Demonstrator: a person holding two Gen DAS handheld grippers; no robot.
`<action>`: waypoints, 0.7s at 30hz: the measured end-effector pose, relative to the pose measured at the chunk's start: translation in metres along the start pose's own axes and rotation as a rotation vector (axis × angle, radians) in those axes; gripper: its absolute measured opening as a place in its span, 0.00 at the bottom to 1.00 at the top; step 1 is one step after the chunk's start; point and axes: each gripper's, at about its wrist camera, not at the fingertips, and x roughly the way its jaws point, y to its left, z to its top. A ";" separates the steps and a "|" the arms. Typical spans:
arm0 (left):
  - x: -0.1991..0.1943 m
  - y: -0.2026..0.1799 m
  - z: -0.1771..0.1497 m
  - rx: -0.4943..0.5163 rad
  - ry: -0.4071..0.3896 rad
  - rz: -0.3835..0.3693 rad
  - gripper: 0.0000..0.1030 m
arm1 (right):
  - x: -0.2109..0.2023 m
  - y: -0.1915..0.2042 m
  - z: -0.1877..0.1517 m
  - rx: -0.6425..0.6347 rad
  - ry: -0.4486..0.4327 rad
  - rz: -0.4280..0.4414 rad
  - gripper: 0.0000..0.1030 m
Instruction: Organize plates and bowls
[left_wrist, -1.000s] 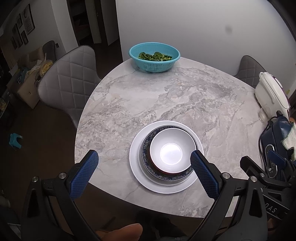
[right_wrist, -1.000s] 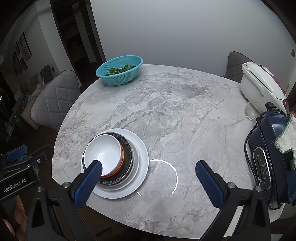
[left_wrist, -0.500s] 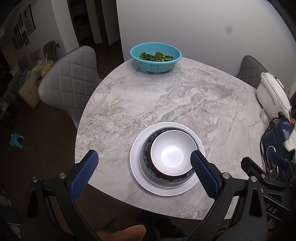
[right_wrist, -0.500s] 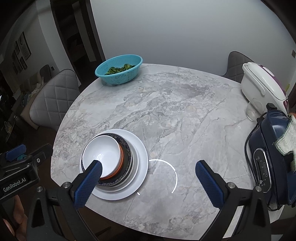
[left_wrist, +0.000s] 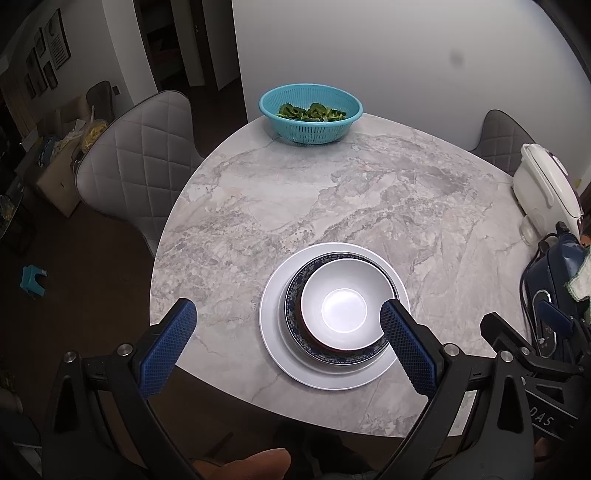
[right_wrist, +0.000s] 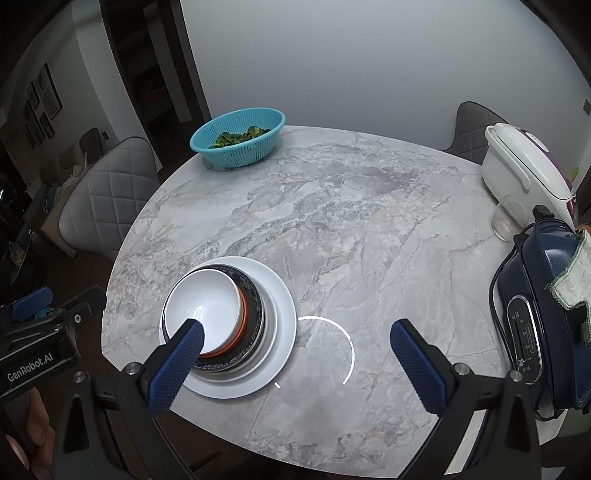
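A white bowl (left_wrist: 343, 304) with a red-orange outside sits in a dark blue patterned bowl (left_wrist: 295, 295) on a large white plate (left_wrist: 273, 317) near the front edge of the marble table (left_wrist: 332, 206). The stack also shows in the right wrist view: white bowl (right_wrist: 207, 302), blue bowl (right_wrist: 255, 306), white plate (right_wrist: 280, 306). My left gripper (left_wrist: 288, 325) is open and empty, held above and in front of the stack. My right gripper (right_wrist: 295, 343) is open and empty, to the right of the stack above the table.
A teal colander (left_wrist: 310, 114) of greens stands at the table's far edge. A white rice cooker (right_wrist: 524, 166), a glass (right_wrist: 502, 221) and a dark blue appliance (right_wrist: 539, 314) with a cloth line the right side. Grey chairs (left_wrist: 136, 173) stand around.
Both grippers have drawn back and up slightly from the stack; the stack looks a little farther off. Nothing was grasped or released.
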 end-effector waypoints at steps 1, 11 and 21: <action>0.000 -0.001 -0.001 -0.002 0.000 0.004 0.97 | 0.000 0.000 0.000 0.000 0.001 0.001 1.00; 0.000 0.000 -0.001 -0.003 0.000 0.003 0.97 | 0.003 0.001 -0.001 -0.005 0.003 0.002 1.00; 0.000 0.002 -0.003 -0.003 -0.001 0.008 0.97 | 0.004 0.003 -0.002 -0.007 0.005 0.003 1.00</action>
